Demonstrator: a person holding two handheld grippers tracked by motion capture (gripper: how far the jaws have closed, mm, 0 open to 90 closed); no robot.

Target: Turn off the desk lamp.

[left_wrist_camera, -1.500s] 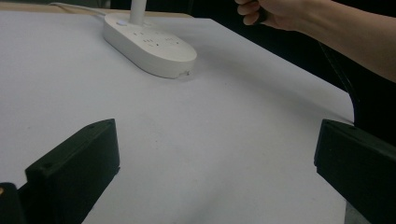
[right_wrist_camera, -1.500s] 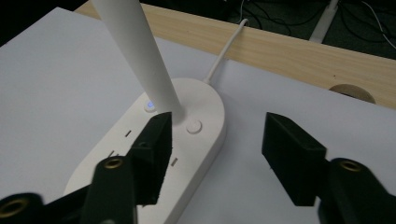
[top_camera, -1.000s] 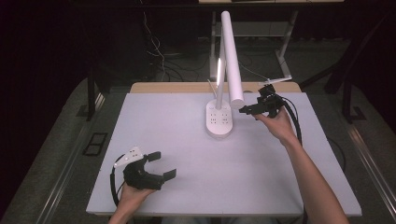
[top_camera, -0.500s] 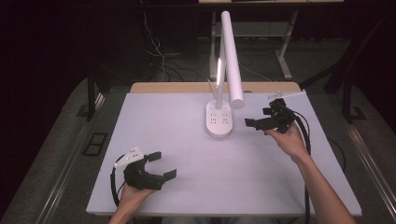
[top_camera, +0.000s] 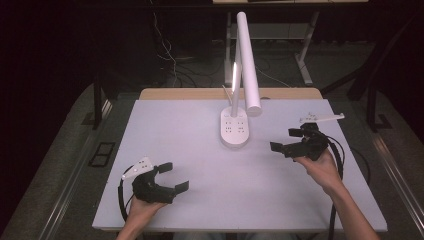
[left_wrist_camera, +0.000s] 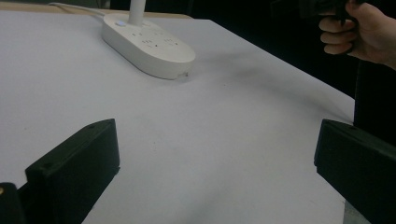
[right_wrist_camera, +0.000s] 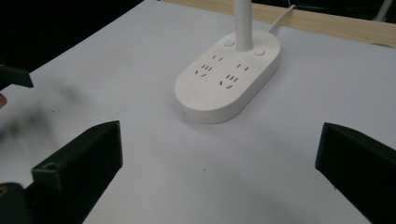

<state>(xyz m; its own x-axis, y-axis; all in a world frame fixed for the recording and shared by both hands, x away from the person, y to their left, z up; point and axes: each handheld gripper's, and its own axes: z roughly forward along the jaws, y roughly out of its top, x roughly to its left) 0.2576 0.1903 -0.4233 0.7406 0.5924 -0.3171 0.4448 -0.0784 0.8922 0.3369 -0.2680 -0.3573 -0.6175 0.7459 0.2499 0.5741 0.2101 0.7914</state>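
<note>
1. White lamp base (top_camera: 234,128) with sockets standing far-centre on the white table (top_camera: 200,200); stem and long lamp head (top_camera: 248,60) rising above.
2. Left gripper (top_camera: 170,176) at the near left, jaws spread wide, empty, pointing right.
3. Right gripper (top_camera: 286,140) right of the base, near but apart, jaws spread, empty, pointing left.

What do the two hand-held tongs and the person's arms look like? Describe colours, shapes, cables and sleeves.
Both tongs, left and right, are black with two blocky, flat-ended jaws. Each carries a pale grey three-cornered plate and trails a black cable. The forearms are bare, with no sleeves in sight.
</note>
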